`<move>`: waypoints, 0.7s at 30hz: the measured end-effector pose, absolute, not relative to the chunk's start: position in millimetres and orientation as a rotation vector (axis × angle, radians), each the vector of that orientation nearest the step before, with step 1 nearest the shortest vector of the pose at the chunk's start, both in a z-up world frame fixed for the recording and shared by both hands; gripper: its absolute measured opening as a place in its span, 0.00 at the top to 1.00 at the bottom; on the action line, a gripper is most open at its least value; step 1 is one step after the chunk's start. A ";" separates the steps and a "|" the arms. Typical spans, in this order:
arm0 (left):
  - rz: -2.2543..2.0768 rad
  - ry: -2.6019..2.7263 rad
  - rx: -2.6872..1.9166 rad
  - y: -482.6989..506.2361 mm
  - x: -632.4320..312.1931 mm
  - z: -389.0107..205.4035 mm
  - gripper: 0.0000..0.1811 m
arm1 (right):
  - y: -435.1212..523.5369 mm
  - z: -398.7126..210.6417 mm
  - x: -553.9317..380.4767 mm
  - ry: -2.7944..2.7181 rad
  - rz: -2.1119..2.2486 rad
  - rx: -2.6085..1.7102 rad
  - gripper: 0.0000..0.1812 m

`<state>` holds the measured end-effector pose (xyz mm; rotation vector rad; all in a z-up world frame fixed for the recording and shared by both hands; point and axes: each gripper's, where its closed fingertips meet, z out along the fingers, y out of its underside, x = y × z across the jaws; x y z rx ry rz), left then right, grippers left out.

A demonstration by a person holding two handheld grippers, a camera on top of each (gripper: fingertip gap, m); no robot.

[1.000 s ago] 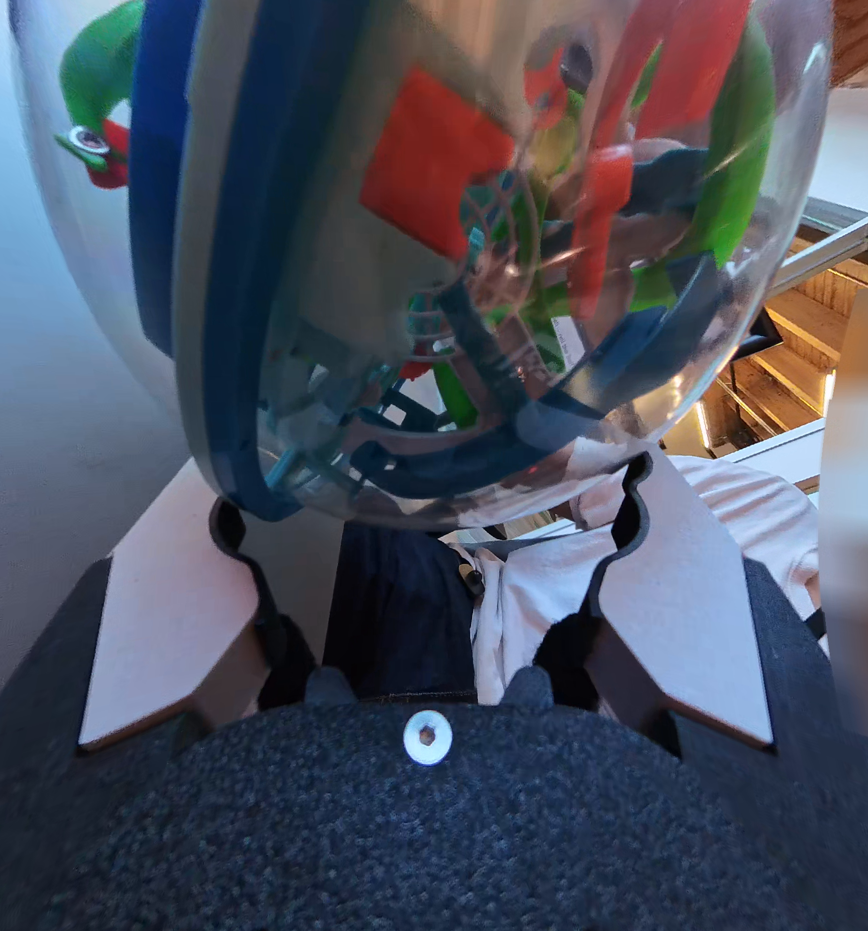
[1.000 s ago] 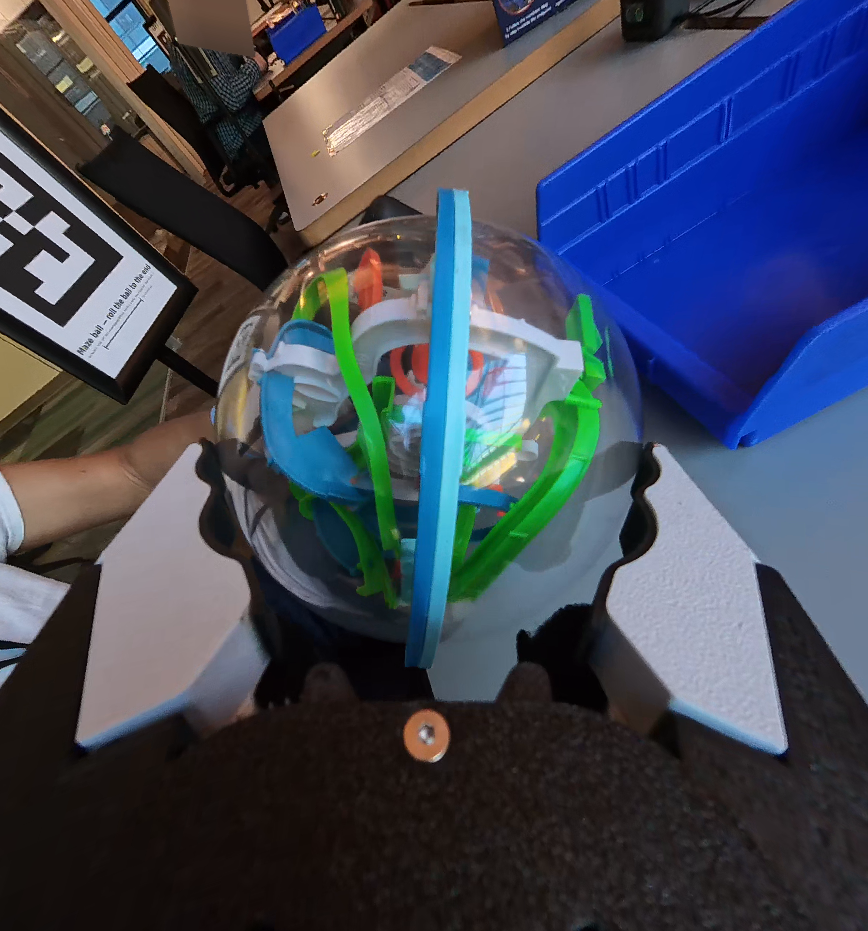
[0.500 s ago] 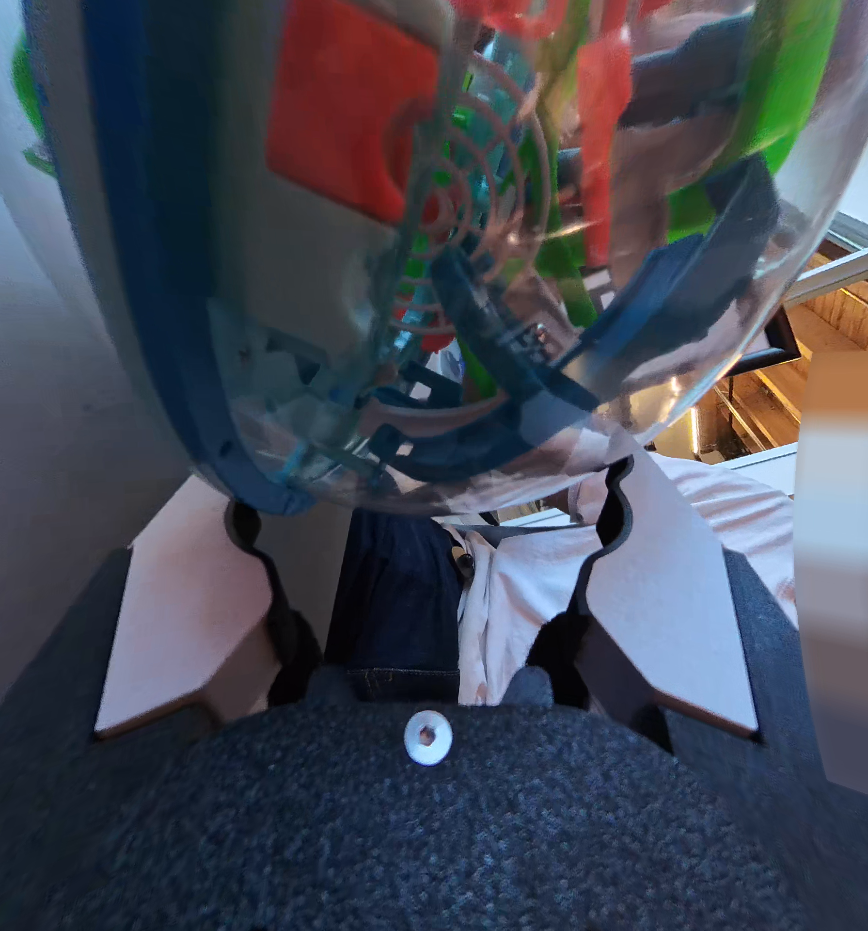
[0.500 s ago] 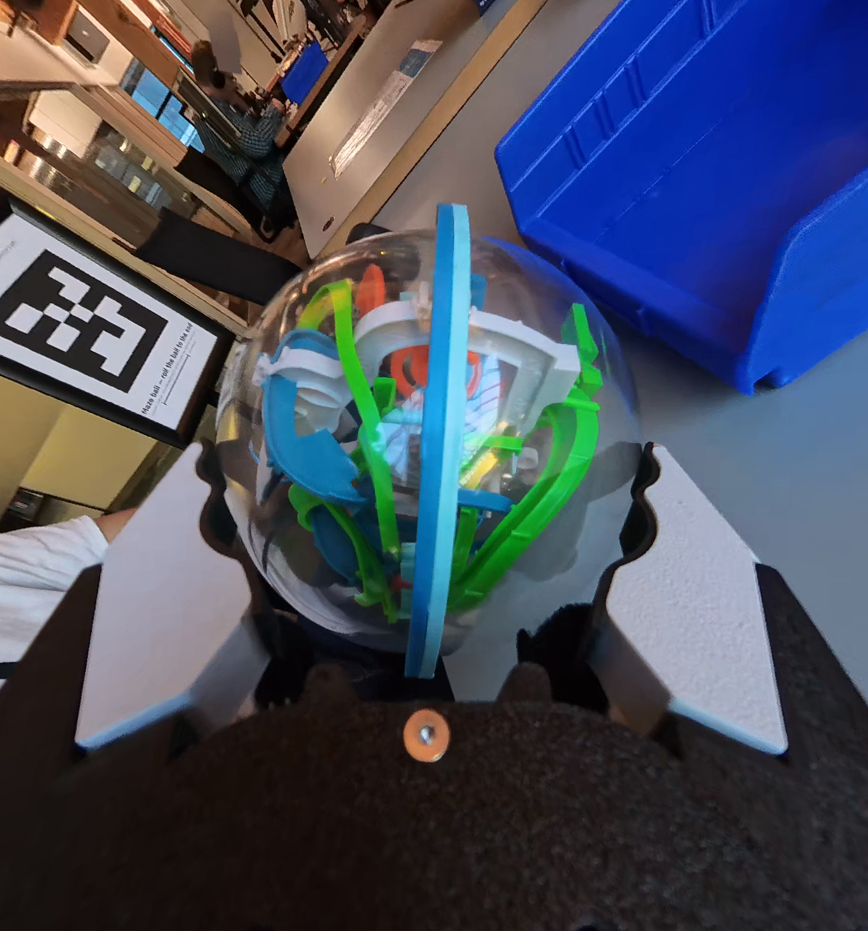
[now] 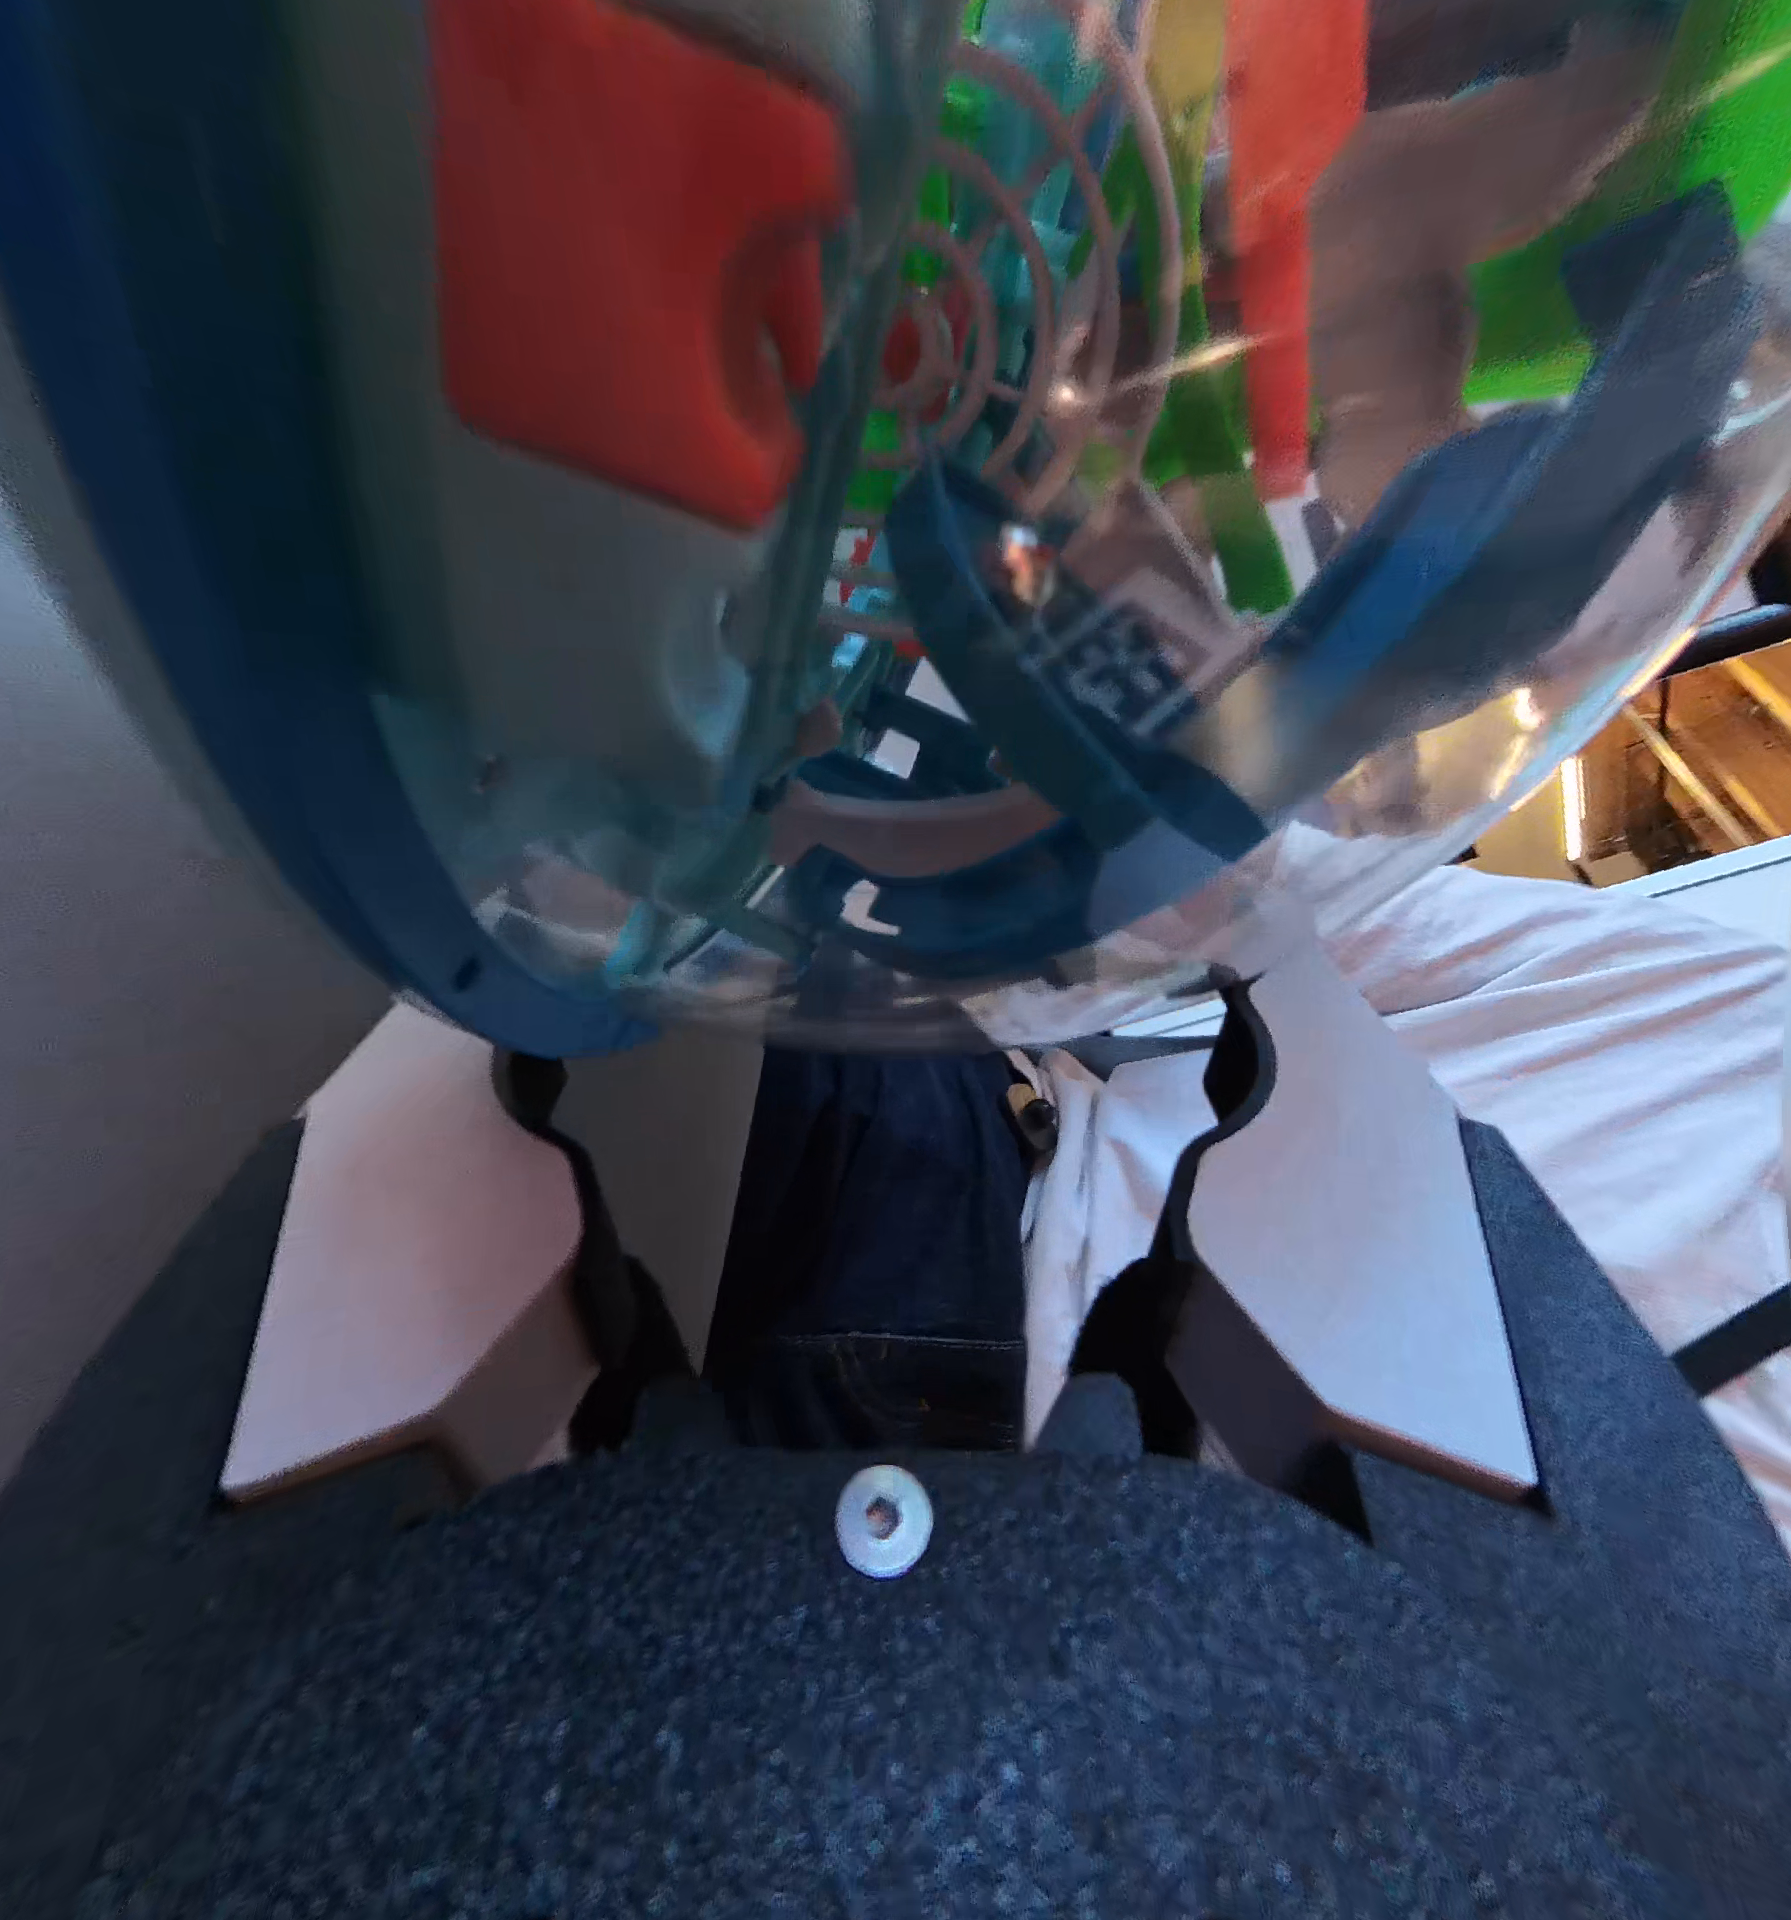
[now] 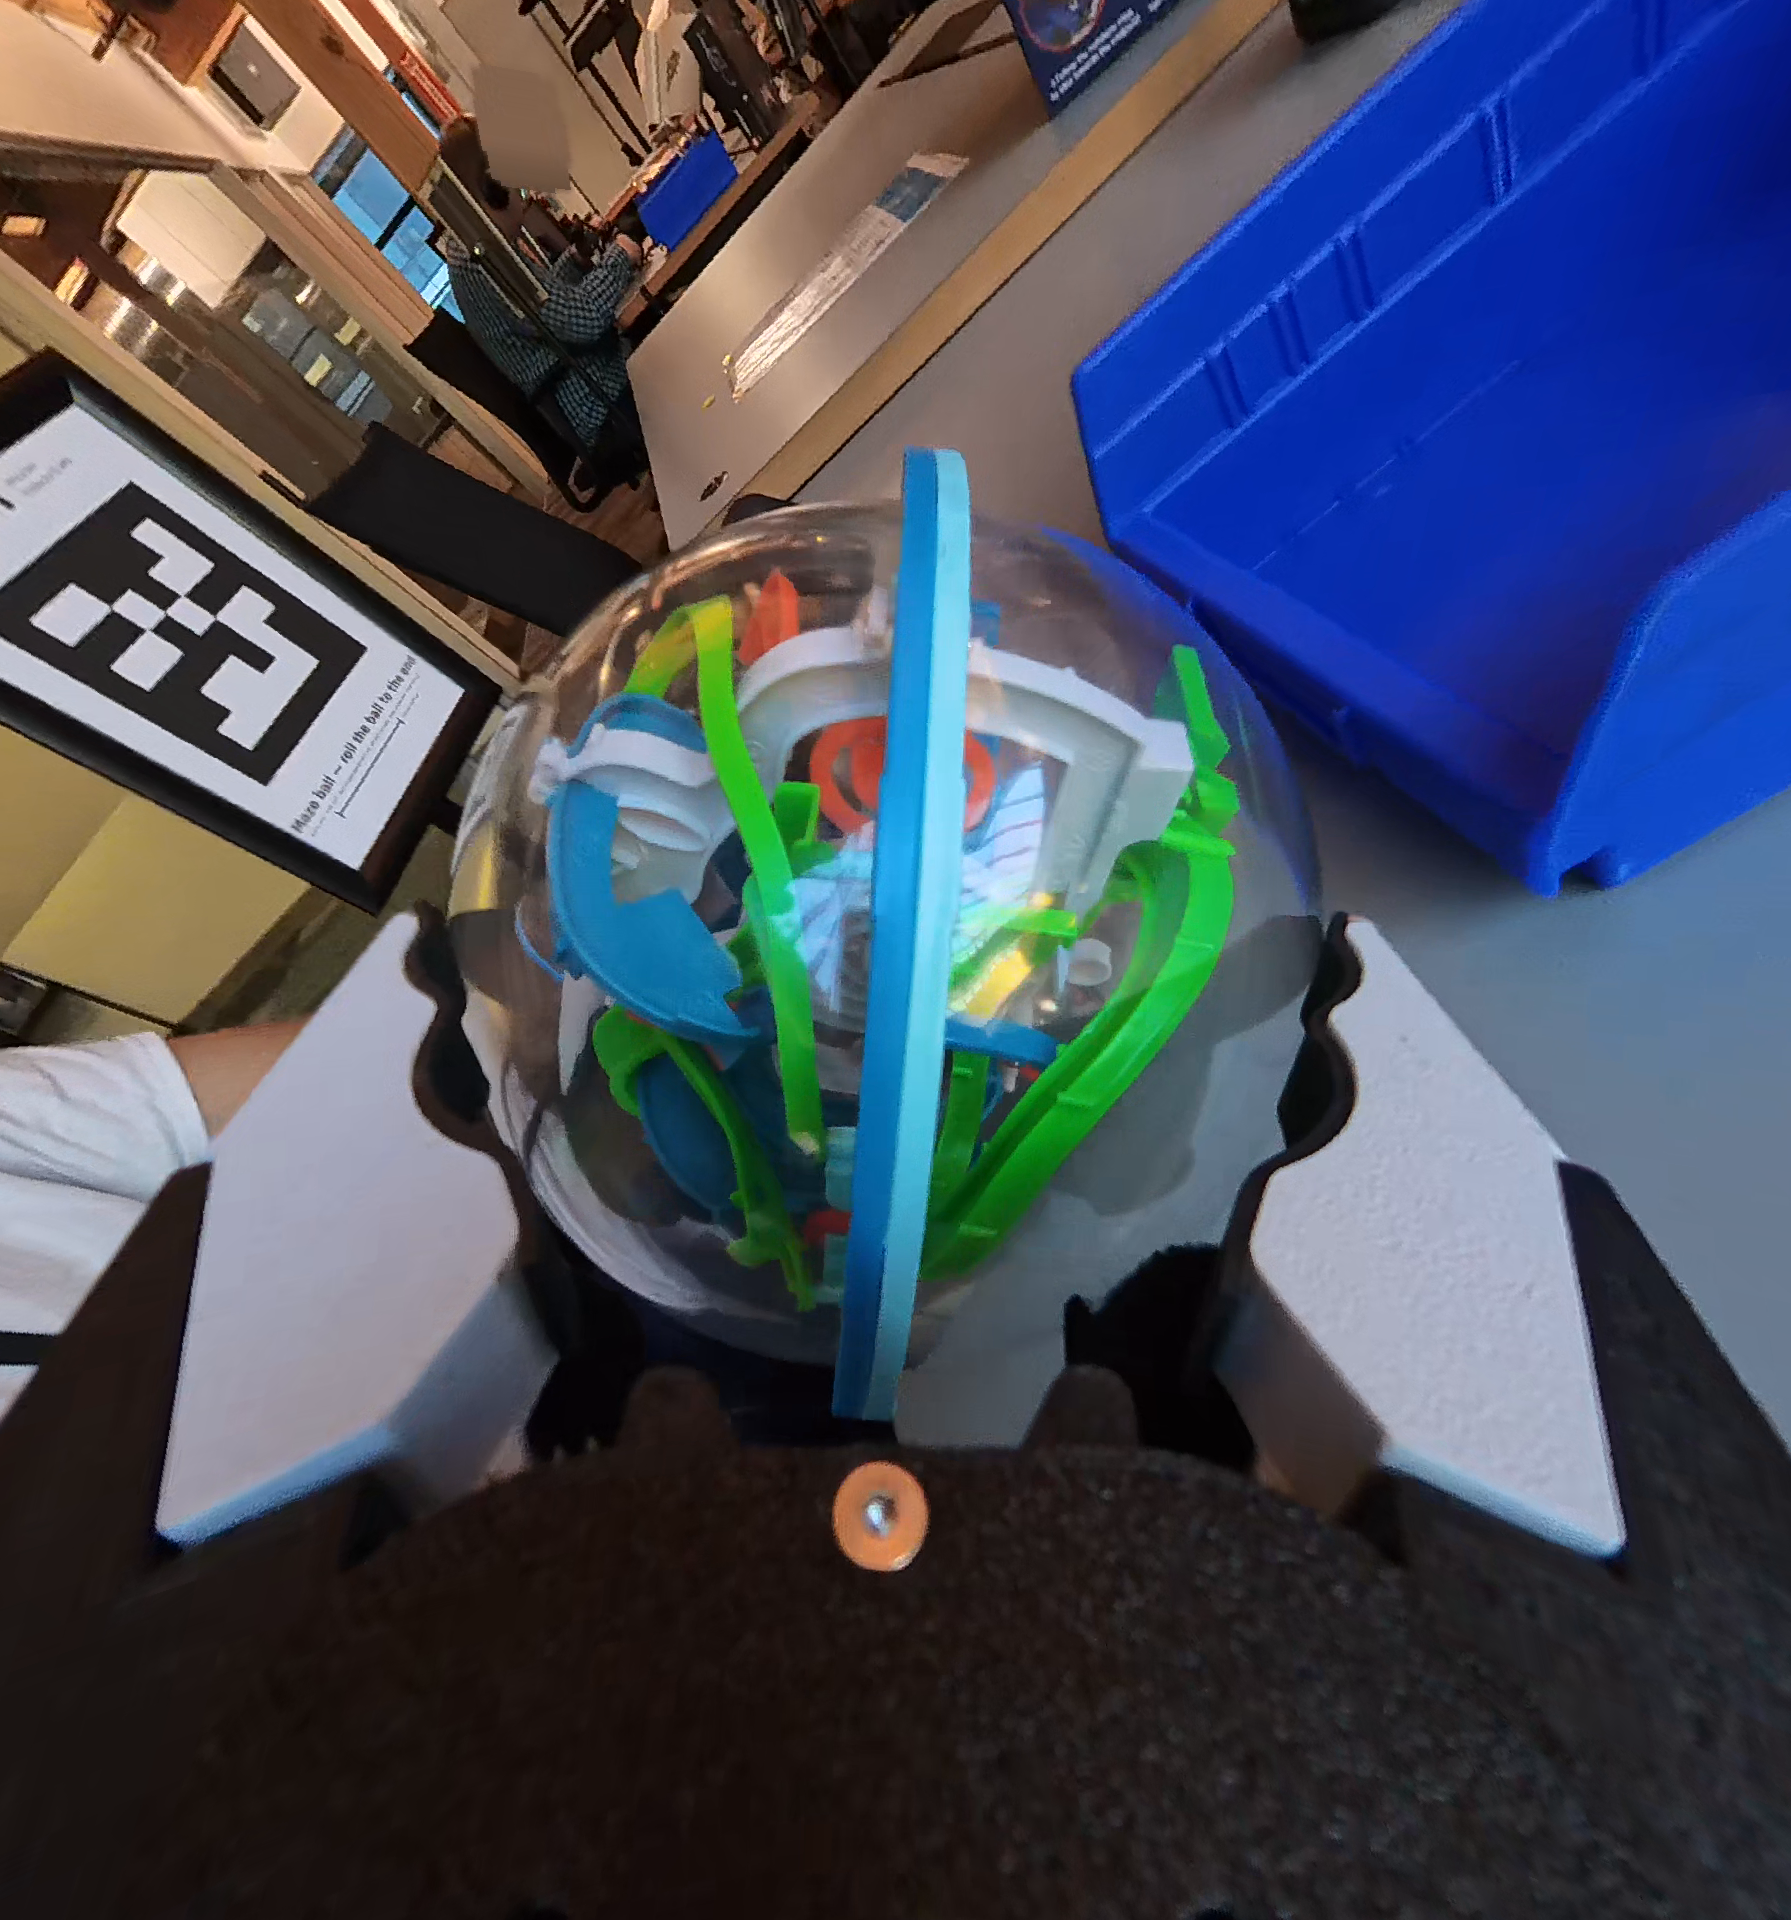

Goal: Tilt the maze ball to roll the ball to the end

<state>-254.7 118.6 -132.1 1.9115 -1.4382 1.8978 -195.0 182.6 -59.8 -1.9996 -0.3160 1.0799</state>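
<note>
Since a second ago, the maze ball (image 6: 886,935) has tipped nearer the left gripper (image 5: 880,1070), whose fingers (image 5: 1317,1174) stand spread beneath it. The right gripper (image 6: 875,971) clamps the sphere above the grey worktop (image 6: 1597,1039), beside a blue bin (image 6: 1493,468); desks and a marker sign (image 6: 174,644) lie behind.

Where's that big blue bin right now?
In the right wrist view the blue bin sits at the upper right on the grey table, just beyond and to the right of the maze ball held between the right gripper fingers.
</note>
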 end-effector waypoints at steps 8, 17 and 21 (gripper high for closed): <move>1.849 -1.644 1.902 106.8 -251.8 -138.5 0.29 | 173.5 -38.3 -205.7 -0.501 0.921 -1.883 0.15; 1.858 -1.600 1.921 109.1 -250.7 -136.2 0.29 | 173.8 -43.2 -200.4 -0.448 0.958 -1.902 0.15; 1.852 -1.583 1.919 108.6 -251.4 -136.1 0.29 | 174.5 -44.2 -200.5 -0.438 0.969 -1.907 0.15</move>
